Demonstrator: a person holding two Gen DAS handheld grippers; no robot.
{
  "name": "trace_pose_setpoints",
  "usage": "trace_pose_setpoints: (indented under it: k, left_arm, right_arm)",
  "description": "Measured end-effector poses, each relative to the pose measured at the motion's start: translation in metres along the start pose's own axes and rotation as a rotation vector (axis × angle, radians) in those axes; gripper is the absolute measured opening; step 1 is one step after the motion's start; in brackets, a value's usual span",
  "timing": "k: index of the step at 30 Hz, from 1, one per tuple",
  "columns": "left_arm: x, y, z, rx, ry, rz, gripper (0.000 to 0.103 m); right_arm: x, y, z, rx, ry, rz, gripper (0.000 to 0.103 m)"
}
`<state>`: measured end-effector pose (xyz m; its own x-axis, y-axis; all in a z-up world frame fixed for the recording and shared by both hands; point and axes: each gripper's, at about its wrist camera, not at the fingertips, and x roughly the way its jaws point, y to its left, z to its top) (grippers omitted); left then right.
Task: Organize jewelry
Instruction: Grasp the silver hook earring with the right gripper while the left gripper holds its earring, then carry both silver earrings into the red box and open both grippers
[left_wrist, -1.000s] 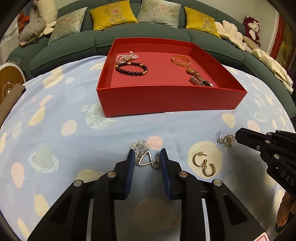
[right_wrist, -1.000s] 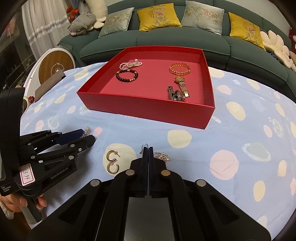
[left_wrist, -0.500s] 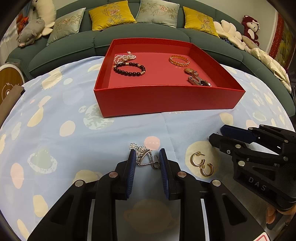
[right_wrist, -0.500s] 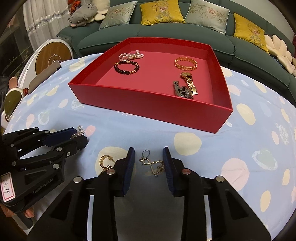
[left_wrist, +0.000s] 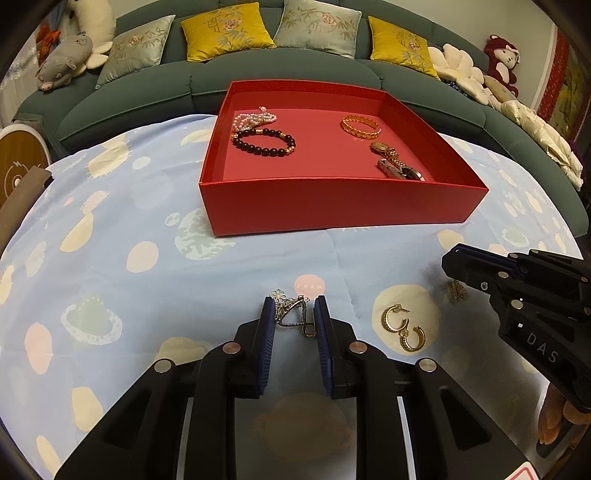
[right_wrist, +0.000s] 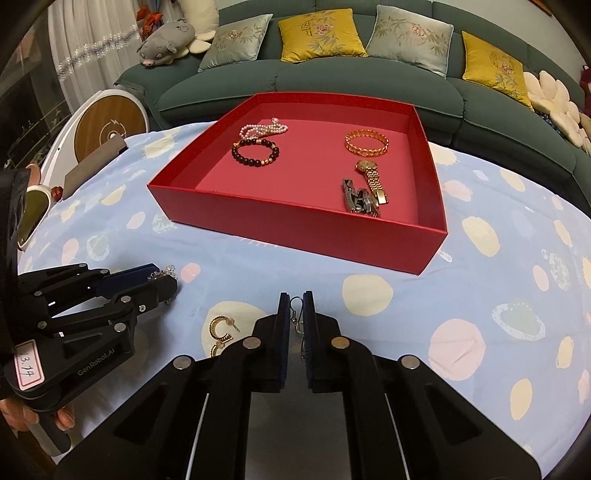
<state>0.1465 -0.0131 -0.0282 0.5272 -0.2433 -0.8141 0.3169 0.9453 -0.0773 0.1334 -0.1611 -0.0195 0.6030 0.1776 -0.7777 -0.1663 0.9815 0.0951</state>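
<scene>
L gripper pads clamped on silver flower earring, on tablecloth. R gripper pinching hook earring. Gold hoops btwn them.

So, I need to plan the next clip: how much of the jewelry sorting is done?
Done: pearl strand, dark bead bracelet, gold bangle and two watches lie in the red box. In hand: left gripper shut on a silver flower earring, right gripper shut on a dangling hook earring. Left: gold hoop earrings on the blue spotted cloth.
</scene>
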Motion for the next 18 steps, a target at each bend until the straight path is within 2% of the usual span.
trace_pose_setpoints:
  k: [18]
  left_arm:
    - [-0.027,-0.007,0.011,0.004,-0.058,-0.027,0.018]
  right_arm:
    - [-0.037,0.002,0.015,0.021,-0.085,0.050,0.006]
